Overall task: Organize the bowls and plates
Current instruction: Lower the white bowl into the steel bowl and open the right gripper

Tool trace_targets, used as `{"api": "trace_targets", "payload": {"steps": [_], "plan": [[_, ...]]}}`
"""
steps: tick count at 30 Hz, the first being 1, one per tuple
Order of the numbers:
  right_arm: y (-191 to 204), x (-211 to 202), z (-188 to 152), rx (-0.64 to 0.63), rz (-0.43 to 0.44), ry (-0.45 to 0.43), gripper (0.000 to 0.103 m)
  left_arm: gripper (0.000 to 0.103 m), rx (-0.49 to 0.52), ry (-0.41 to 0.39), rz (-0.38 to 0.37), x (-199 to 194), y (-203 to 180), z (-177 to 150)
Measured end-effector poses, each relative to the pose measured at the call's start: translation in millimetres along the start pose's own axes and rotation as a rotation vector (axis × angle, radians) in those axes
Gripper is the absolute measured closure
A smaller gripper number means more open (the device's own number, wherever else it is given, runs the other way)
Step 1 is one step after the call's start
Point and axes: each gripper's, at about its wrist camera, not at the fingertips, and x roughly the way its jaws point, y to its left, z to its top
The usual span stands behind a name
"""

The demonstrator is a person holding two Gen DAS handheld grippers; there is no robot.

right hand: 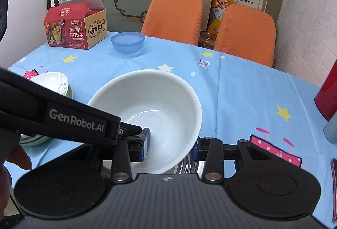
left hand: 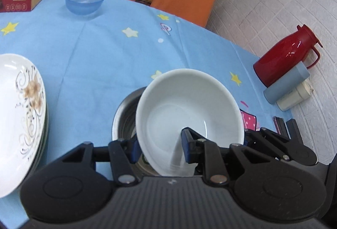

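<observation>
Bowl (left hand: 189,111) rim — between left fingers (left hand: 186,140)

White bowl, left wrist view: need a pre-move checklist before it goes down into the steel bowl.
1. Left hand-held gripper grip on the white bowl: one finger inside the rim, one outside. Ok.
2. White bowl level: it is tilted toward the camera. Not ok.
3. Steel bowl below and empty: it sits under the white bowl, but its inside is mostly hidden. Cannot tell.
4. Right hand-held gripper clear of the white bowl: its fingers sit close beside it and contact is unclear. Cannot tell.
5. Plate stack out of the way: it sits apart to the left. Ok.
</observation>
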Motion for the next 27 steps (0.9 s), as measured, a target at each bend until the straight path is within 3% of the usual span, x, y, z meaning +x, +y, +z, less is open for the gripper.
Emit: {"api": "trace_targets", "payload": {"steps": [12, 13, 14, 16, 21, 27], "plan": [[-6.7, 15.6, -20.0, 0.041, 0.033, 0.026, 0.034, 0.081, 0.052, 0.017, 0.01, 14.4, 5.8, -4.1], [-8.7, 15.5, -20.6, 0.053, 0.041, 0.024, 0.034, 0.079, 0.063, 0.017, 0.014, 13.0, 4.8, -3.3], [-11.3, 14.6, -21.4, 0.071, 0.053, 0.022, 0.034, 0.064, 0.07, 0.015, 0.018, 10.9, 4.7, -2.5], [-16.8, 11.3, -22.2, 0.101, 0.07, 0.013, 0.033, 0.05, 0.069, -0.001, 0.001, 4.2, 6.1, 0.3], [-24.8, 1.7, -21.0, 0.143, 0.087, -0.023, 0.026, 0.046, 0.084, -0.064, -0.021, -16.1, 2.4, 9.3], [-33.5, -10.8, -15.0, 0.145, 0.033, -0.08, 0.008, 0.042, 0.088, -0.11, -0.034, -32.8, 3.2, 20.9]]}}
